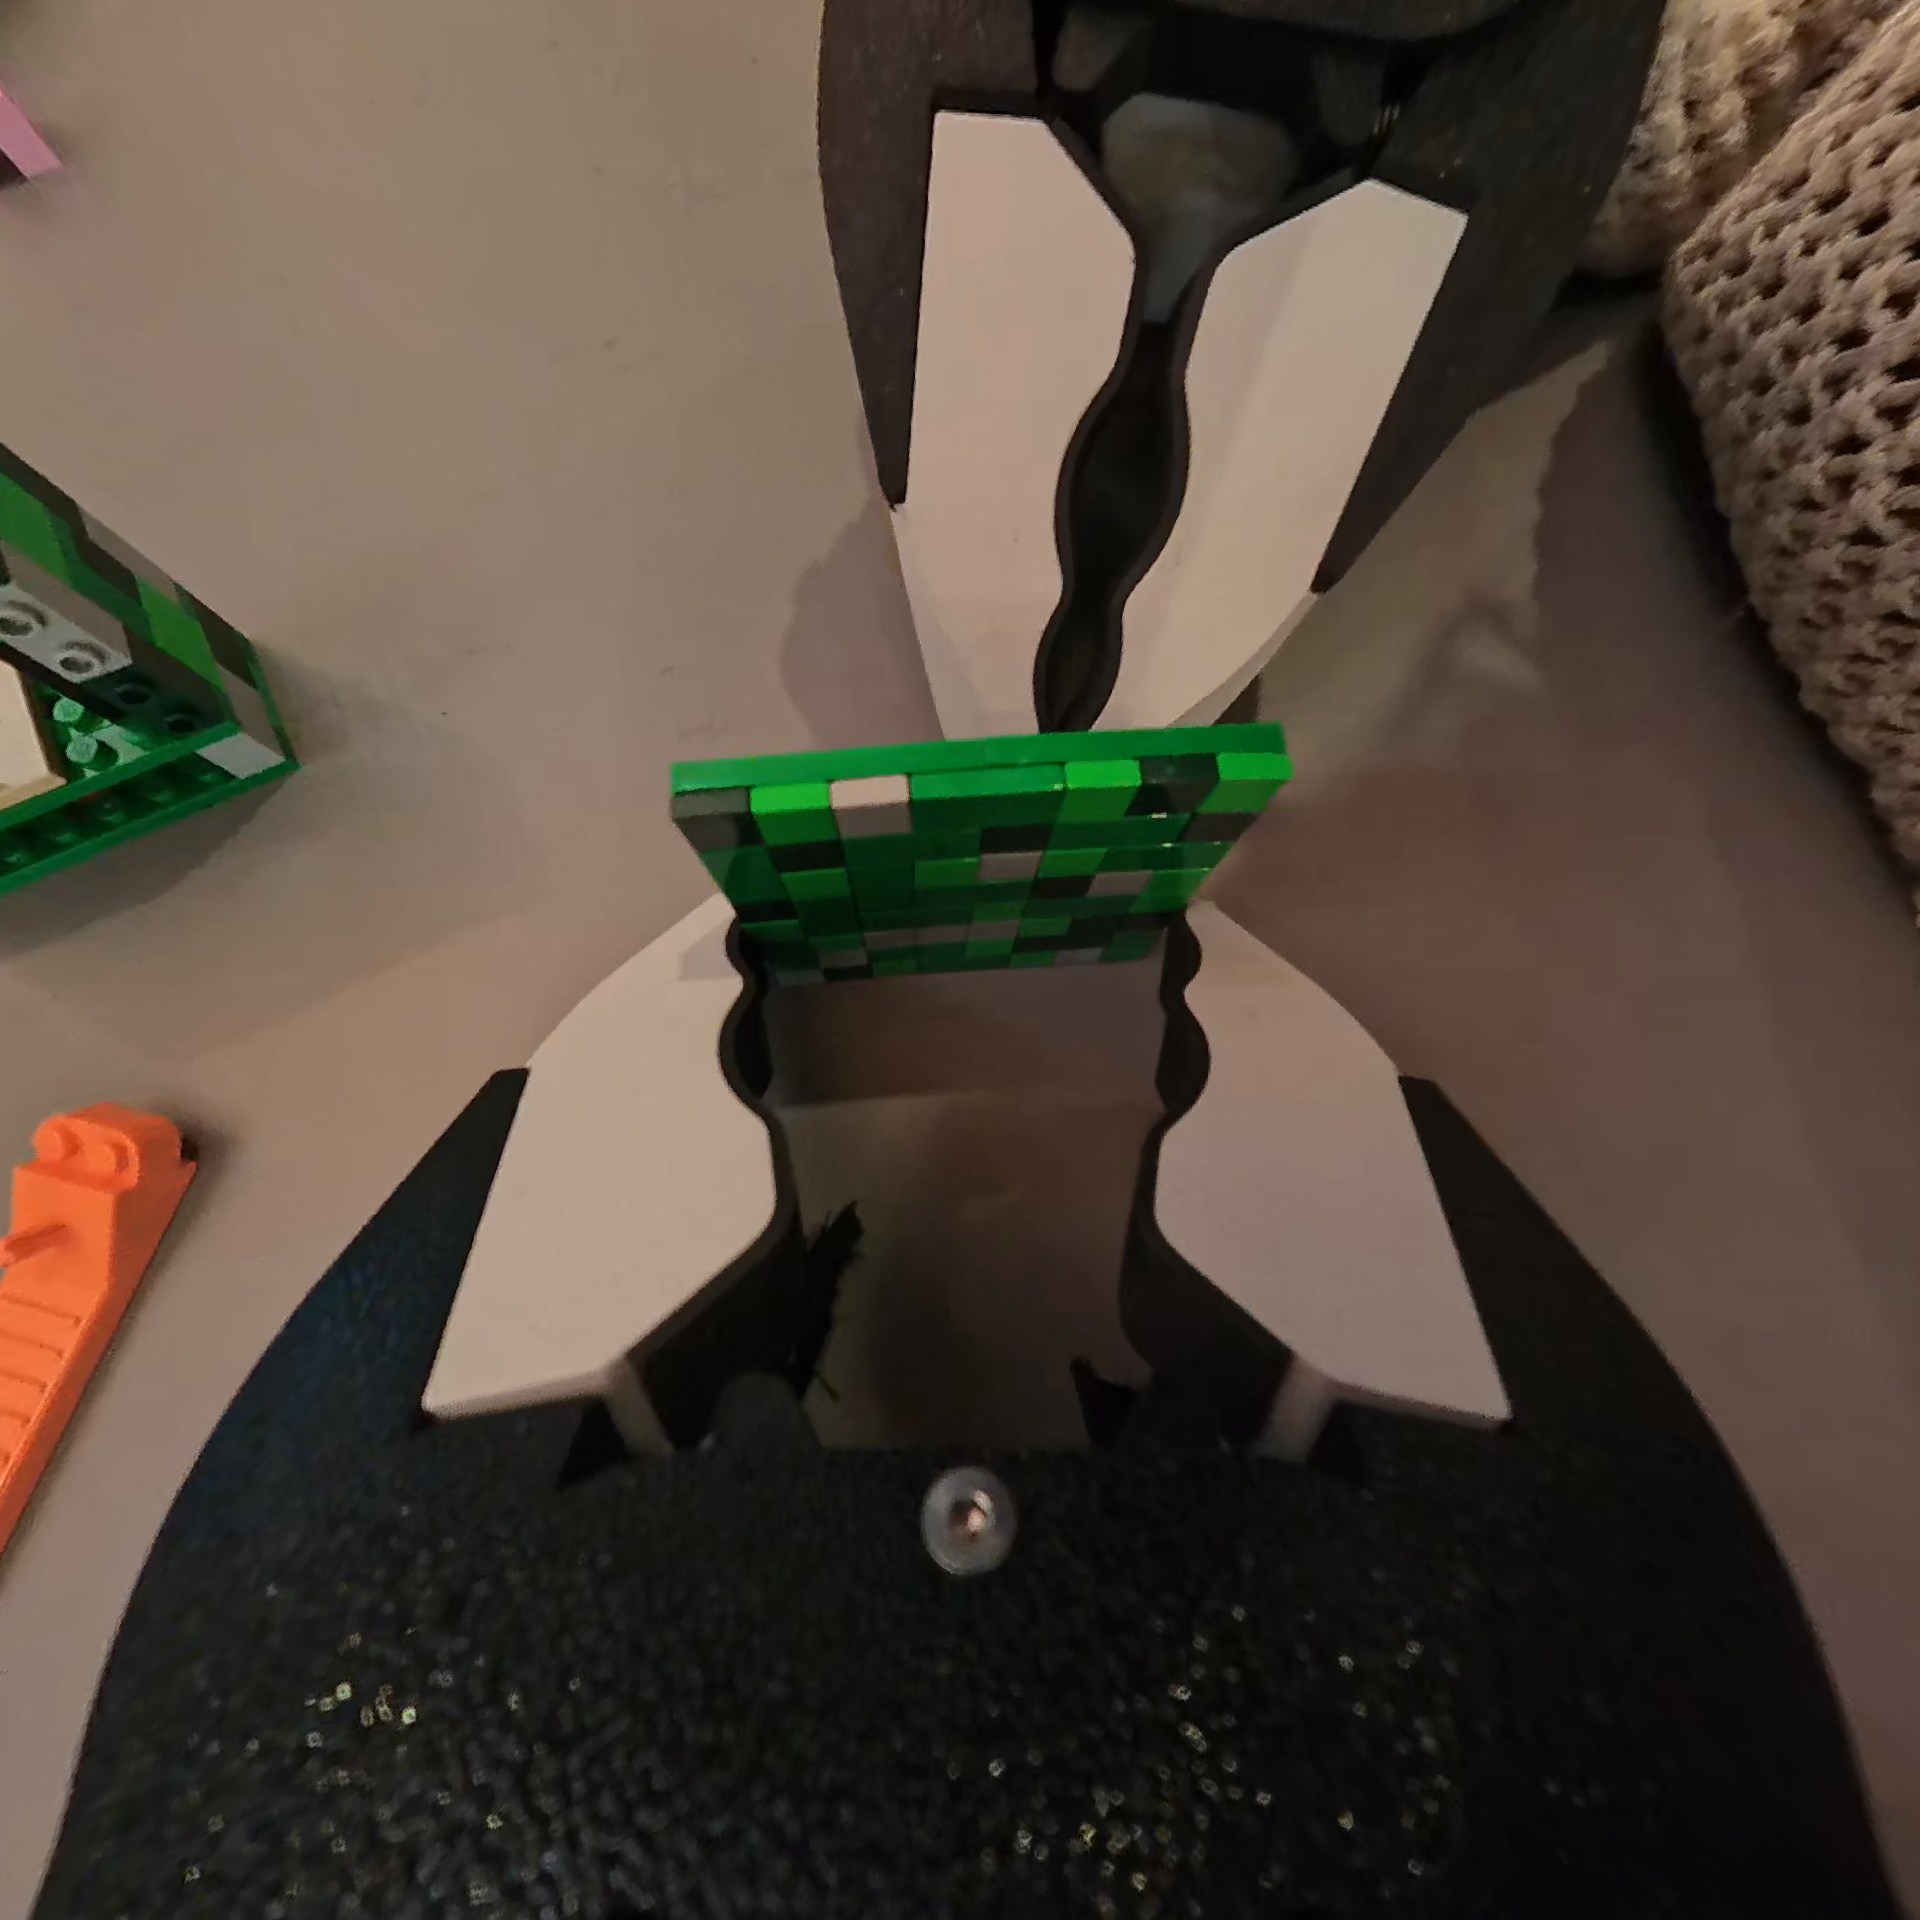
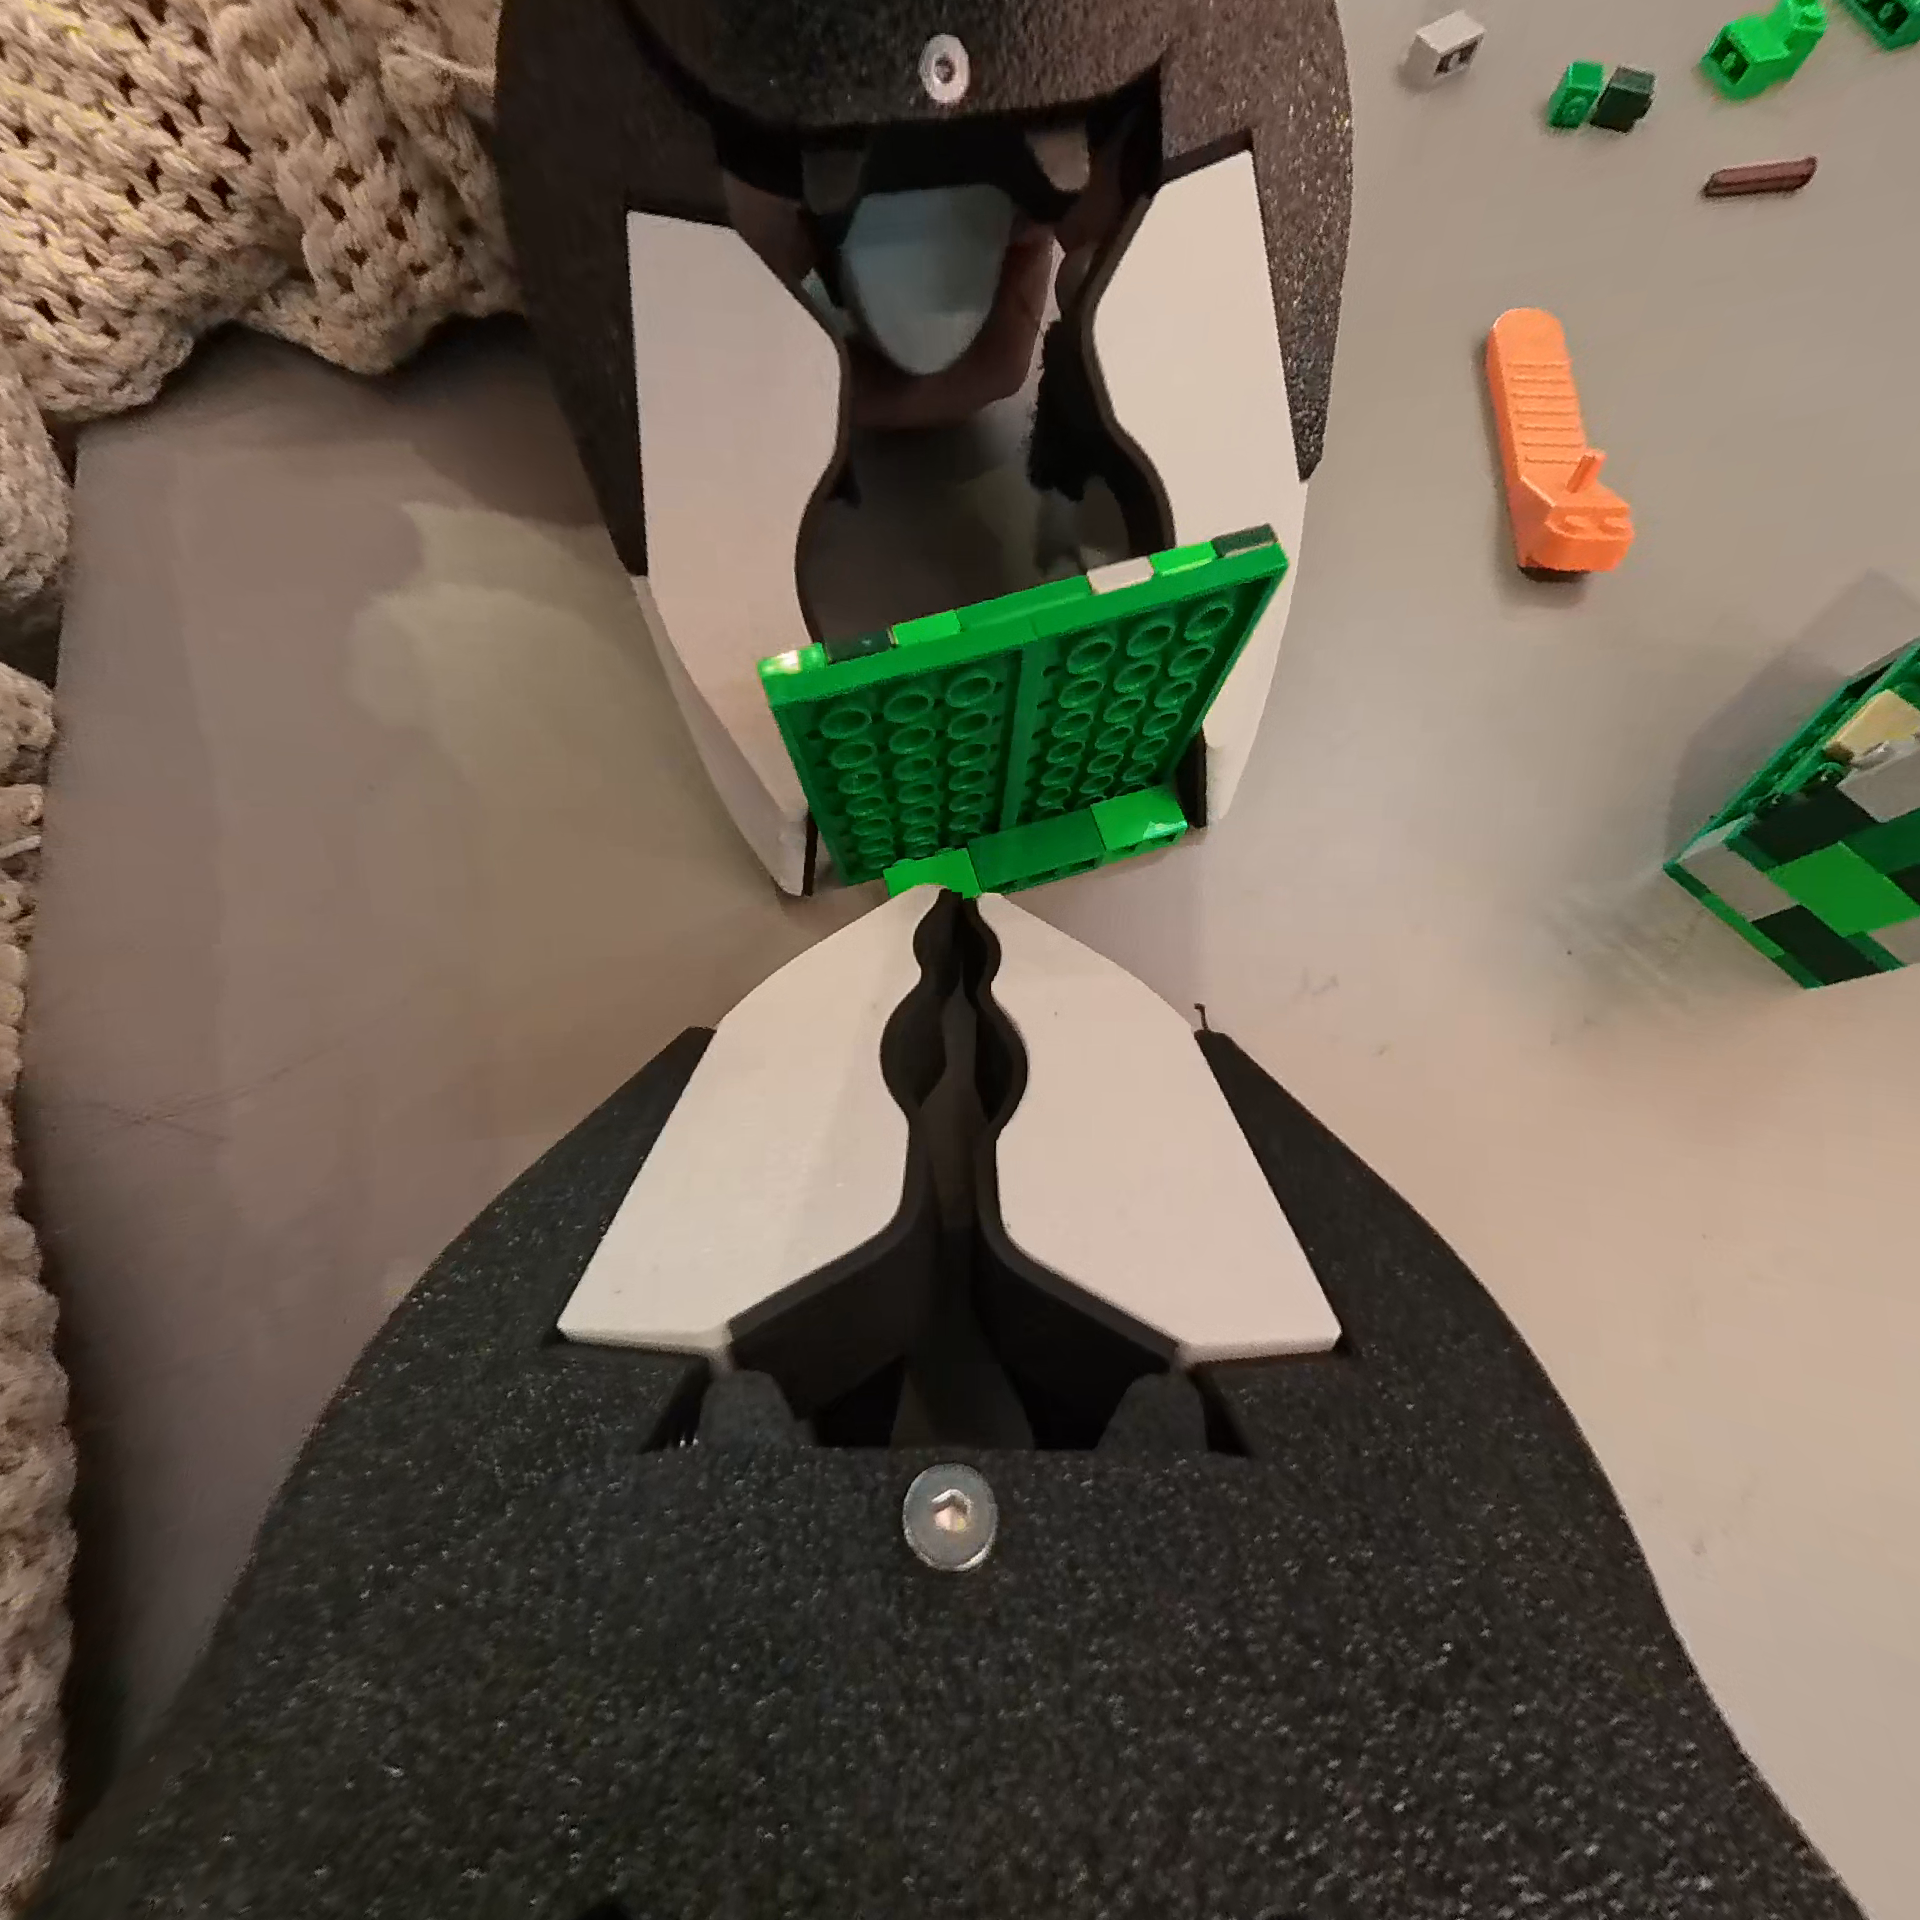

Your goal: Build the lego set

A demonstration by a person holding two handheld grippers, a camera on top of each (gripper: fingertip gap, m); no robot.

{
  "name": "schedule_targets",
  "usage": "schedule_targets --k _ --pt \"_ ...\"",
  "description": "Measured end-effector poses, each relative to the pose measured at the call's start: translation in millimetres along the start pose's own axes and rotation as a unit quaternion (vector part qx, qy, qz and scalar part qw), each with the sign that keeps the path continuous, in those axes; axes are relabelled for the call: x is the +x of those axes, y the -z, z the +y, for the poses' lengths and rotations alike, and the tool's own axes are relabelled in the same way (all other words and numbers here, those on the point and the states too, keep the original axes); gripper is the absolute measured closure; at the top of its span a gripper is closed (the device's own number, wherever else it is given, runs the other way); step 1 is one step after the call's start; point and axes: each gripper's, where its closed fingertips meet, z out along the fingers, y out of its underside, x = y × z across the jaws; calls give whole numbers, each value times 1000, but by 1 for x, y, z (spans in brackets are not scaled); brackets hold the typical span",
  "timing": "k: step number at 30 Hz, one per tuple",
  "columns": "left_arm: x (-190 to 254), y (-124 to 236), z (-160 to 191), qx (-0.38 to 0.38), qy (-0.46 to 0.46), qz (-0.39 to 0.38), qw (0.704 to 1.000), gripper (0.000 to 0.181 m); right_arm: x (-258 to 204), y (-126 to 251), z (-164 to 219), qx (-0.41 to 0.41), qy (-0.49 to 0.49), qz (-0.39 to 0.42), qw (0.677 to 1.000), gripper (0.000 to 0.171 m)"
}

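A flat green panel [image 1: 966,862], tiled in green, dark and grey squares, is held above the table. My left gripper [image 1: 961,940] is shut on its two side edges. The right wrist view shows the panel's underside [image 2: 997,748], with round tubes, between the left gripper's fingers [image 2: 717,623]. A row of small green bricks [image 2: 1039,852] runs along its near edge. My right gripper [image 2: 958,904] is shut on the small bright green piece [image 2: 930,875] at that edge. In the left wrist view the right gripper [image 1: 1070,722] comes in from the far side, tips at the panel's far edge.
A partly built green cube [image 1: 135,675] stands left of the left gripper and also shows in the right wrist view [image 2: 1818,852]. An orange brick separator [image 2: 1548,447] lies on the table. Loose small bricks [image 2: 1600,99] lie beyond it. A knitted blanket [image 1: 1818,468] borders the table. My left and right fingertips are right by each other.
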Motion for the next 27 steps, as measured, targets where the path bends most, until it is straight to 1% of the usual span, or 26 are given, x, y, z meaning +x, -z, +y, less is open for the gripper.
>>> schedule_targets --k 10,15,21,23,27 --pt "1 -4 -4 1 -11 -3 1000 108 2 -2 -1 -5 -23 0 1000 171" --pt "2 -4 -3 -1 -8 1 1000 108 6 -2 -5 8 -94 -3 996 171" --pt "2 -3 -3 0 -8 1 1000 108 3 0 -3 1 -100 -20 995 171" --pt "3 0 -7 18 -9 6 1000 108 3 3 -1 2 -106 -23 994 171" --pt "2 20 -24 109 32 38 993 108 5 8 -2 13 -93 -16 995 171"
